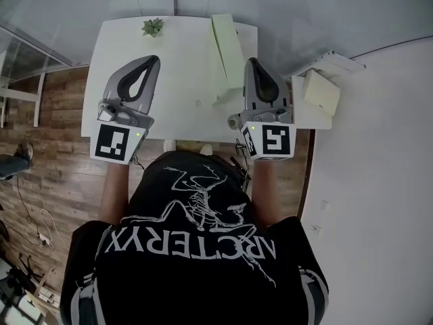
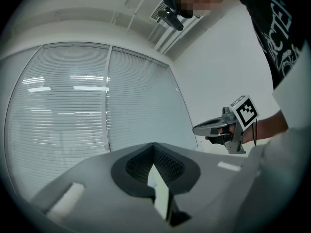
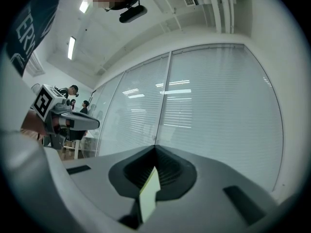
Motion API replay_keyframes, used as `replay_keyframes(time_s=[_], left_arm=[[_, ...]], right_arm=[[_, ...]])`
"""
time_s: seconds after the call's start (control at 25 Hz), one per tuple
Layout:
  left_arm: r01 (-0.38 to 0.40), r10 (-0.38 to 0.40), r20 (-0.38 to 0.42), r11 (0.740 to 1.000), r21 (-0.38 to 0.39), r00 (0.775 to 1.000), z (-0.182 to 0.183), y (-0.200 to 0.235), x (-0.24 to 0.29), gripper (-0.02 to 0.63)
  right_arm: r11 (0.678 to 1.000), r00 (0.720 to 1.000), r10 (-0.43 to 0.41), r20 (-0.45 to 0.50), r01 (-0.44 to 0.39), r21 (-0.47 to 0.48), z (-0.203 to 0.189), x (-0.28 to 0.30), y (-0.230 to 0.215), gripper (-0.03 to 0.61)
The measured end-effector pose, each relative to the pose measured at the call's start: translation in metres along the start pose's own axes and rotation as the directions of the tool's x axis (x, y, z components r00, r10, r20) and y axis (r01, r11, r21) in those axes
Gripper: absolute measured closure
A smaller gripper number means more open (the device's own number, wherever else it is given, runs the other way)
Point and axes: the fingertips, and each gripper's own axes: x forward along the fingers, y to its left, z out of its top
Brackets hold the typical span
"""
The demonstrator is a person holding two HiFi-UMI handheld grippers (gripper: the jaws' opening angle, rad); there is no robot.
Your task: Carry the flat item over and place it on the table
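Note:
A pale green flat item [image 1: 226, 46] is over the white table [image 1: 176, 80], just left of my right gripper [image 1: 254, 61]; I cannot tell whether the two touch. That gripper is shut, its jaws meeting in a point [image 3: 155, 148] with nothing clearly pinched at the tips. My left gripper [image 1: 154, 58] is shut too, over the table's left part, with nothing in it [image 2: 153, 144]. In each gripper view a pale sliver shows edge-on in the dark pocket behind the jaws. Both gripper views look toward blinds and windows, so the table is hidden there.
A small green plant [image 1: 153, 26] stands at the table's far edge. A second pale flat box [image 1: 321, 92] lies on a white rack [image 1: 331, 63] to the right. Wooden floor [image 1: 54, 154] lies on the left and a white wall [image 1: 385, 181] on the right. People stand far off [image 3: 73, 97].

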Motion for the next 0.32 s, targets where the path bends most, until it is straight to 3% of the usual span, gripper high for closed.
replay_keyframes(time_s=[0.32], left_arm=[[0.003,-0.003,0.000,1.000,-0.001,1.000,0.0017,-0.0052,-0.0009,0.607]], right_arm=[[1.000,1.000,0.002,0.005,-0.002,-0.008,0.0055,-0.0019,-0.0017,0.566]])
